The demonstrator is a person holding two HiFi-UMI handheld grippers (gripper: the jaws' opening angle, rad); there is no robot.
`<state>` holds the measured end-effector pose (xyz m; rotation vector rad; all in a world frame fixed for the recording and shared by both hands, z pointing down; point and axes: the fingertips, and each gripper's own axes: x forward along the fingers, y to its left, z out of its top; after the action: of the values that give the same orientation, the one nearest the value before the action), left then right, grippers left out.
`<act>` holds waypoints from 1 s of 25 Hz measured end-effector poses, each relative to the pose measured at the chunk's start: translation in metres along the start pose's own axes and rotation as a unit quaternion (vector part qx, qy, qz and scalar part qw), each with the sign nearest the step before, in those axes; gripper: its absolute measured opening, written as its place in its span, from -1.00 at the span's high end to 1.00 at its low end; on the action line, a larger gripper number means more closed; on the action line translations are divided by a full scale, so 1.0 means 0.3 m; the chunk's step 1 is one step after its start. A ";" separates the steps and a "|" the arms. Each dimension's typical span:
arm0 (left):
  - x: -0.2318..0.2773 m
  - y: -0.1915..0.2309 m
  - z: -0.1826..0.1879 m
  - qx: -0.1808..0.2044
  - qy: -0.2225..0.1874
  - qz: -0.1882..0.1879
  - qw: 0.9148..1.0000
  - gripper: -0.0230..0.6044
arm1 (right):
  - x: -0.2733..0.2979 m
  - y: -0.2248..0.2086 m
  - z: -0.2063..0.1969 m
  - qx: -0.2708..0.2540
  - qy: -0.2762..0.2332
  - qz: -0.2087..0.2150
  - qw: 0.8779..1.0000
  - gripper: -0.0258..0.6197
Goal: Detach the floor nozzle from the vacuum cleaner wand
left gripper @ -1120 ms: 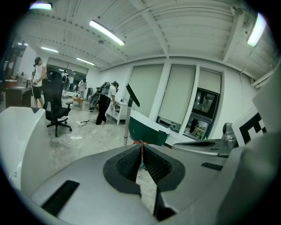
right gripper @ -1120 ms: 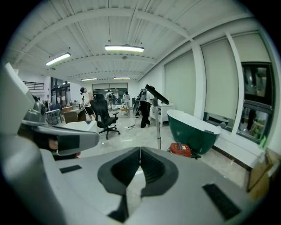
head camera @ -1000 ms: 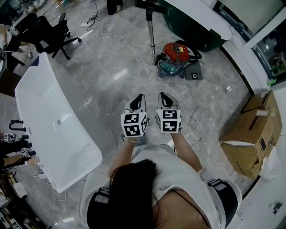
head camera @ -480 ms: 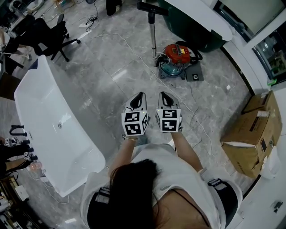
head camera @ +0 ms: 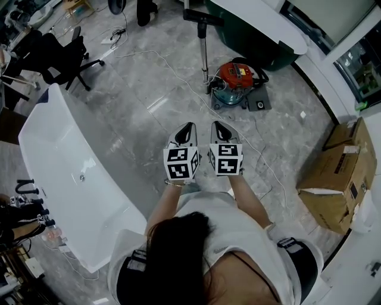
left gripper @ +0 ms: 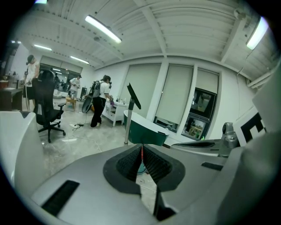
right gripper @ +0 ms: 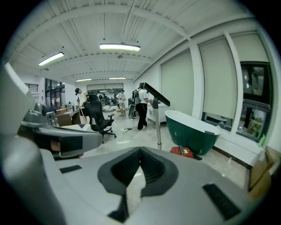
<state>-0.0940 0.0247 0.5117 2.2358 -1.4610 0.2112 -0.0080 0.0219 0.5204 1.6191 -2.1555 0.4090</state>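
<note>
The vacuum cleaner's red and teal canister point(head camera: 235, 80) stands on the grey floor ahead. Its metal wand point(head camera: 204, 53) rises upright beside it, with the black floor nozzle point(head camera: 202, 16) at the top end. My left gripper point(head camera: 189, 128) and right gripper point(head camera: 217, 126) are held side by side in the air, well short of the vacuum, both shut and empty. In the left gripper view the wand point(left gripper: 127, 127) and tilted nozzle point(left gripper: 134, 96) show beyond the shut left gripper point(left gripper: 141, 147). The right gripper view shows the wand point(right gripper: 158, 132), nozzle point(right gripper: 156, 94) and canister point(right gripper: 181, 151) past the shut right gripper point(right gripper: 140, 150).
A long white bathtub point(head camera: 65, 173) lies at my left and a dark green bathtub point(head camera: 256, 30) stands behind the vacuum. A white cable point(head camera: 178, 71) runs across the floor. Cardboard boxes point(head camera: 339, 173) sit at the right, a black office chair point(head camera: 59, 50) at far left. People stand far off.
Both grippers have moved forward together towards the vacuum. The white bathtub has slid back in the head view, and more of the nozzle shows at the top.
</note>
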 end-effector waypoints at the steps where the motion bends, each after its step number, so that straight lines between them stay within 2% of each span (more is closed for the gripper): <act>1: 0.009 0.004 0.004 0.002 0.001 -0.003 1.000 0.88 | 0.008 0.003 0.008 0.001 -0.002 0.000 1.000 0.87; 9: 0.067 0.043 0.059 0.014 0.004 -0.024 1.000 0.88 | 0.066 -0.001 0.047 0.012 -0.003 -0.022 1.000 0.87; 15: 0.088 0.036 0.095 -0.002 -0.002 -0.057 0.998 0.88 | 0.087 -0.007 0.067 0.019 -0.002 -0.037 0.999 0.87; 25: 0.102 0.044 0.110 0.016 0.004 -0.059 0.998 0.88 | 0.089 -0.019 0.080 0.030 -0.007 -0.046 0.998 0.87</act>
<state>-0.0969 -0.0200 0.4976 2.3360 -1.3260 0.2065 -0.0126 -0.0133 0.5125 1.7502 -2.0883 0.4388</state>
